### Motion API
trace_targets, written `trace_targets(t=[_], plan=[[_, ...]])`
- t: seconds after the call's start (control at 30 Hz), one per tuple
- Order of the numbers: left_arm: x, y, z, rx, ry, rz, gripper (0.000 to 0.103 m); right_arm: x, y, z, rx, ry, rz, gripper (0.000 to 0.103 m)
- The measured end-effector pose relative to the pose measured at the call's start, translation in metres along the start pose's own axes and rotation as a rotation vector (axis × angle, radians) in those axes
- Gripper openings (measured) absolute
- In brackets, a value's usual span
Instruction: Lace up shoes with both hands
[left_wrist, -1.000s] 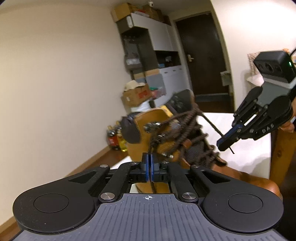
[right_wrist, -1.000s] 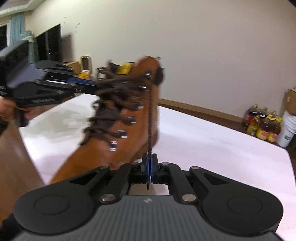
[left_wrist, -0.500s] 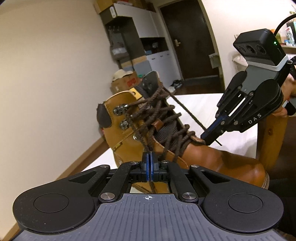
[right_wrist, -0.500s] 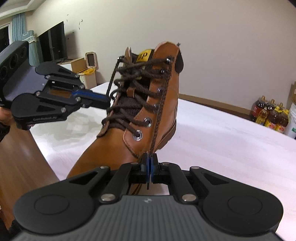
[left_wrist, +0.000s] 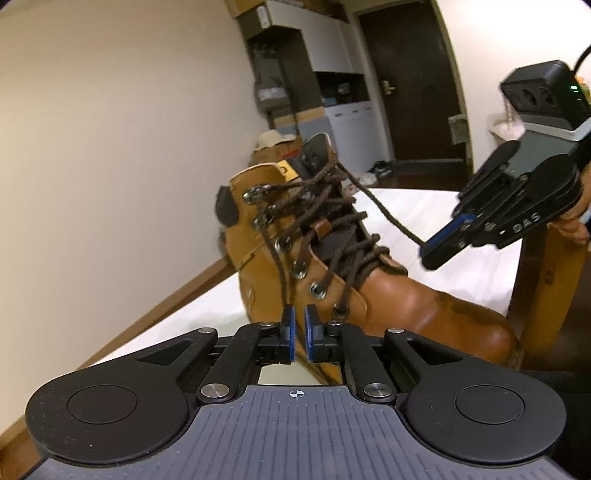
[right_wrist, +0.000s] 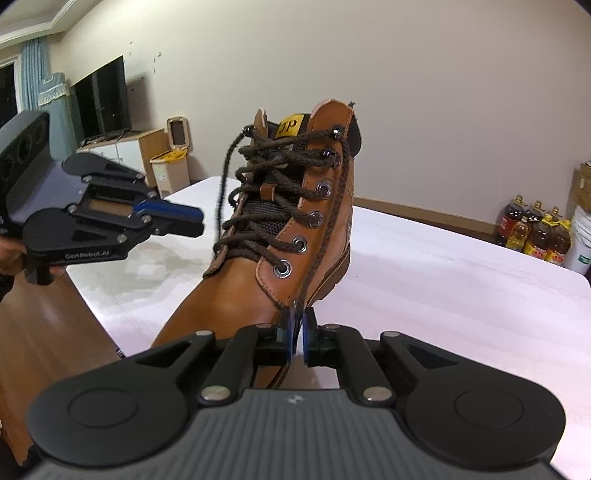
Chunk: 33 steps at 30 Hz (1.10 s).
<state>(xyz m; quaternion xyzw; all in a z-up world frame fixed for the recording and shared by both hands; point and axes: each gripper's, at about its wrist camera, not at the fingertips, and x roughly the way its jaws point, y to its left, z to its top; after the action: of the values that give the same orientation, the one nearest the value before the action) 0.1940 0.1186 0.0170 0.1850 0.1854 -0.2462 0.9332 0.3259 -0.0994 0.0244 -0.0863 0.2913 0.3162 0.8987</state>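
A tan leather boot (left_wrist: 406, 302) (right_wrist: 229, 302) with dark brown laces (right_wrist: 280, 206) stands on the white table (right_wrist: 443, 295). My left gripper (left_wrist: 297, 325) (right_wrist: 195, 221) is on one side of the boot, its jaws opening with a clear gap. One lace end (left_wrist: 282, 280) hangs loose at its fingertips, not pressed. My right gripper (right_wrist: 299, 325) (left_wrist: 430, 254) is on the other side, jaws also opening. The other lace end (right_wrist: 325, 240) runs down from the top hooks to its parted pads.
Oil bottles (right_wrist: 535, 236) and a white bucket (right_wrist: 581, 251) stand on the floor beyond the table. Cardboard boxes (right_wrist: 166, 166) and a dark screen (right_wrist: 99, 99) are at the left. A wooden chair post (left_wrist: 546, 288) rises next to the boot's toe. A dark door (left_wrist: 406, 81) is at the back.
Both grippers were shut on a lace end; now both pairs of pads have parted. The boot, blurred and tilted a second ago, now stands still and looks nearer.
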Motion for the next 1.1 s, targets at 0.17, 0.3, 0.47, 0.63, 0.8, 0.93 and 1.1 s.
trace_targets(t=[0.17,0.3,0.47,0.63,0.8,0.93,1.1], plan=[[-0.014,-0.023,-0.011,-0.029,0.016,0.011,0.009,-0.027,0.017,-0.019,0.062,-0.033,0.024,0.014],[-0.023,-0.048,-0.022,-0.044,0.033,-0.012,0.013,-0.043,0.042,-0.038,0.052,-0.034,0.032,0.015],[-0.029,-0.06,-0.035,-0.097,0.044,-0.029,0.013,-0.05,0.072,-0.06,0.022,-0.044,-0.014,0.015],[-0.02,-0.068,-0.038,-0.141,0.067,-0.04,0.009,-0.04,0.086,-0.067,-0.011,-0.038,-0.04,0.015],[-0.015,-0.07,-0.032,-0.193,0.078,-0.021,0.009,-0.035,0.087,-0.069,-0.013,-0.05,-0.059,0.024],[-0.011,-0.072,-0.03,-0.215,0.091,-0.006,0.009,-0.035,0.088,-0.071,-0.006,-0.04,-0.071,0.024],[-0.011,-0.074,-0.031,-0.242,0.092,0.009,0.009,-0.033,0.091,-0.078,-0.002,-0.041,-0.088,0.026]])
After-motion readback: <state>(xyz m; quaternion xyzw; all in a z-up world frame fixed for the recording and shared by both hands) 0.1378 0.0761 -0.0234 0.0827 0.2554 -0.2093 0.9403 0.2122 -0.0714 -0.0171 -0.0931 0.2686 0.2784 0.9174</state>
